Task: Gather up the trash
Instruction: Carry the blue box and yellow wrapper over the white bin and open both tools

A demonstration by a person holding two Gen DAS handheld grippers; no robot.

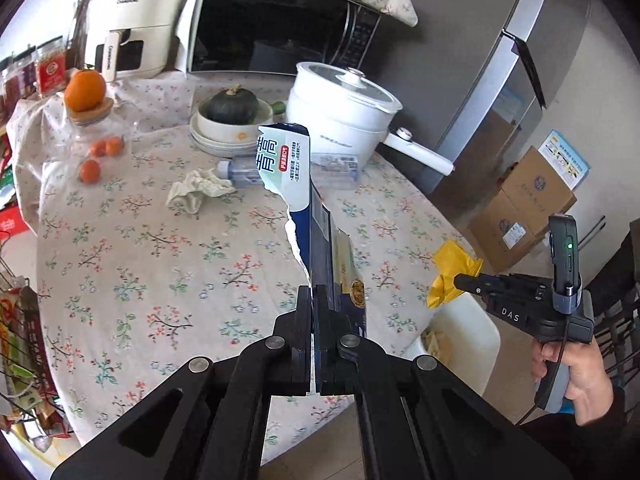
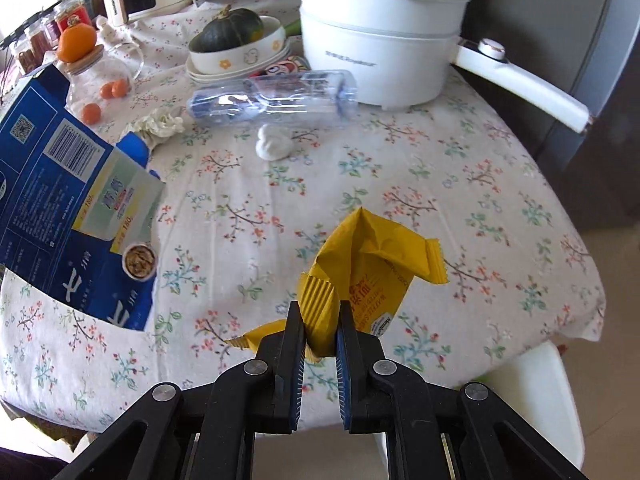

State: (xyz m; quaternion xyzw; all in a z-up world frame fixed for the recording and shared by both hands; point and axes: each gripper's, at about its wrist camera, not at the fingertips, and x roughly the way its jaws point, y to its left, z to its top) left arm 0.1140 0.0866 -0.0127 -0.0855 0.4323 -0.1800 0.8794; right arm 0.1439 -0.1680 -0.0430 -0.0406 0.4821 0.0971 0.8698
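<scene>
My left gripper (image 1: 315, 294) is shut on a torn, flattened blue carton (image 1: 308, 208), held upright above the floral tablecloth; the same blue carton (image 2: 60, 216) fills the left of the right wrist view. My right gripper (image 2: 320, 312) is shut on a crumpled yellow snack wrapper (image 2: 372, 264), lifted over the table's near edge. In the left wrist view that right gripper (image 1: 458, 280) holds the yellow wrapper (image 1: 452, 272) at the table's right rim, a hand on its grip. An empty clear plastic bottle (image 2: 276, 96), a crumpled tissue (image 1: 200, 190) and a small white wad (image 2: 274, 144) lie on the table.
A white electric pot (image 2: 380, 32) with a long handle, a bowl holding a dark squash (image 2: 236, 40), a glass jar with oranges (image 1: 90, 120), an air fryer and a microwave (image 1: 276, 20) crowd the far side. A white bin (image 2: 532, 396) stands below the table edge. Cardboard boxes (image 1: 524, 208) sit by the fridge.
</scene>
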